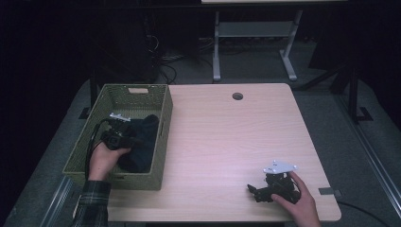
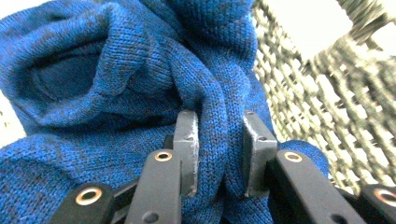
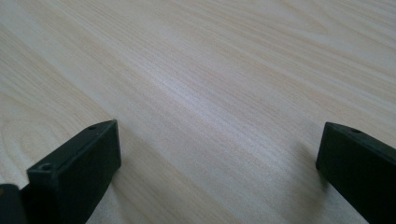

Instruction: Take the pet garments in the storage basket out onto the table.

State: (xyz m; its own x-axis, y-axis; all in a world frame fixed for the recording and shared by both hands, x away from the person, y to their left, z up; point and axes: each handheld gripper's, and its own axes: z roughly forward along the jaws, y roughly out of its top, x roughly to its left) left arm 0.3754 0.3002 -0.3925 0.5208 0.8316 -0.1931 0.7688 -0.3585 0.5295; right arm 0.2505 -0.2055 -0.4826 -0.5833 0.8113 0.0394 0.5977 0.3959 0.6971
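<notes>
Inside the basket: blue knitted cloth point(image 2: 116, 93), bunched against the woven wall
Basket point(image 1: 163, 137): woven, green, on the counter's point(image 1: 227, 142) left edge
Left gripper point(image 2: 219, 140): down in the basket, jaws pinched tight on a fold of the cloth
Right gripper point(image 1: 255, 191): low over bare counter near the front right corner, jaws spread wide, holding nothing
Right hand point(image 1: 298, 201): wrapped round its gripper
</notes>
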